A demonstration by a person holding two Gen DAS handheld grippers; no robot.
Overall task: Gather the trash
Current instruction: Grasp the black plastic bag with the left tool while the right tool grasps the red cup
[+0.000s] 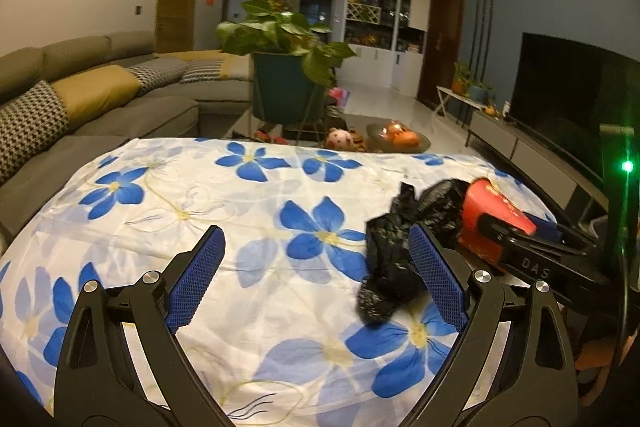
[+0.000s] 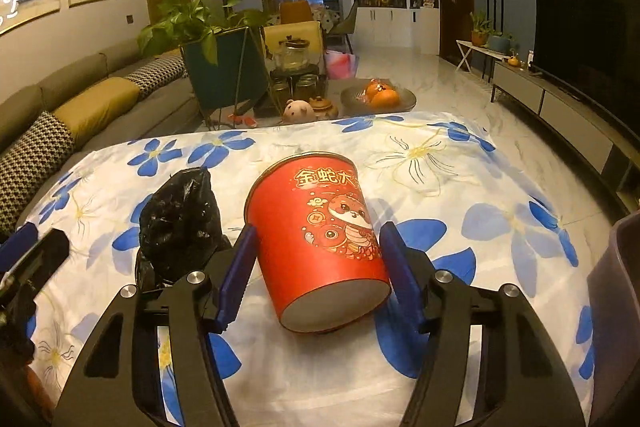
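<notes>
A red paper cup [image 2: 320,231] with a cartoon snake print lies tilted between my right gripper's [image 2: 316,259] blue fingers [image 2: 240,267], which press on both its sides. A crumpled black plastic bag [image 2: 180,223] lies just left of the cup on the blue-flowered cloth [image 2: 460,187]. In the left wrist view the bag [image 1: 396,247] lies partly behind my right finger [image 1: 436,267]. My left gripper [image 1: 316,259] is open and empty over the cloth. The cup [image 1: 492,219] and the right gripper's black body show at the right.
A dark bin's rim [image 2: 616,307] shows at the right edge. Beyond the table stand a potted plant [image 1: 284,67], a fruit bowl [image 2: 378,95], a pig toy [image 2: 298,111] and jars. A sofa [image 1: 100,95] runs along the left, a TV [image 2: 588,35] on the right.
</notes>
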